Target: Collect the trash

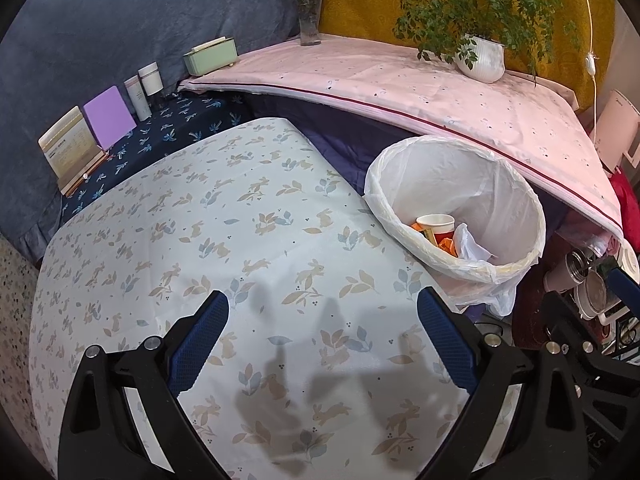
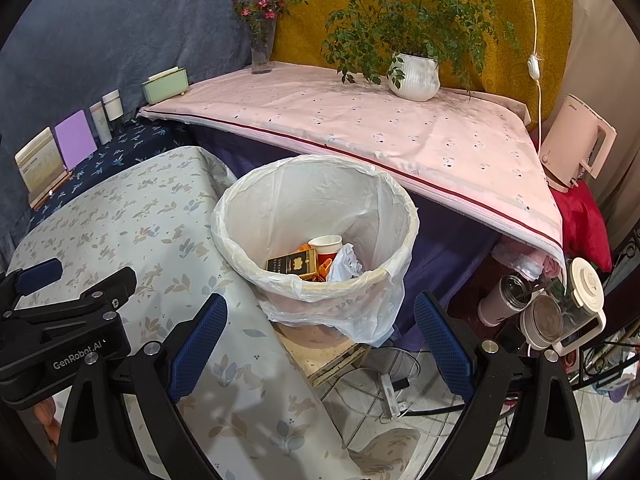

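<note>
A round bin lined with a white plastic bag stands beside the table with the rabbit-print cloth. Inside lie a paper cup, a black and gold box, crumpled white paper and orange scraps. My left gripper hovers open over the bare cloth, left of the bin, with nothing between its fingers. My right gripper is open too, just in front of the bin and above the floor. The left gripper's body shows at the right wrist view's left edge.
A pink-clothed shelf behind the bin carries a potted plant, a flower vase and a green box. Books and bottles line the back left. A kettle, jars and floor cables crowd the right.
</note>
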{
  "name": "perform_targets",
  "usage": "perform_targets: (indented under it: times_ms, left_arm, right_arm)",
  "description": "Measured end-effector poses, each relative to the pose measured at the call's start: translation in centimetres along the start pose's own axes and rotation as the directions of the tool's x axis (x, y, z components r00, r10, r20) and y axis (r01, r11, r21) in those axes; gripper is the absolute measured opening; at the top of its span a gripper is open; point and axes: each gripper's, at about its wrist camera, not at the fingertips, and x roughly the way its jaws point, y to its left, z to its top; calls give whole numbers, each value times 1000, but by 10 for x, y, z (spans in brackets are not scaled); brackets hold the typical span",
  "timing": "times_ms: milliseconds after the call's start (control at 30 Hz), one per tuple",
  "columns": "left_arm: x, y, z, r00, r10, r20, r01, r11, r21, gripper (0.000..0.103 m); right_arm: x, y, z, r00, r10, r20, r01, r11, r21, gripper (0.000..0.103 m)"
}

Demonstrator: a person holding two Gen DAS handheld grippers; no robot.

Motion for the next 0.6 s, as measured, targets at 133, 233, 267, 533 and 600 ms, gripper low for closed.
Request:
perform_targets:
  times_ms: [133,233,267,533,600]
  left_arm:
    - [0,0,0,1000,0,-1,0,1000,1,91]
    - [0,-1,0,1000,0,0,0,1000,1,91]
    - [0,-1,0,1000,0,0,0,1000,2,91]
    - [1,-2,-1,1000,-6,-3,6,1000,7,91]
    - [2,-2,-2,1000,-6,0,6,1000,8,91]
  right_arm:
    - [0,0,-1,1000,0,0,0,1000,1,91]
    - [0,0,-1,1000,-1,0,1,1000,2,91]
    - [0,-1,-1,1000,-1,0,1,1000,2,91]
    - [1,-2,-4,1000,-2,-4,2,1000,7,91]
    - [1,-2,-3,1000,-2,-3,2,1000,8,91]
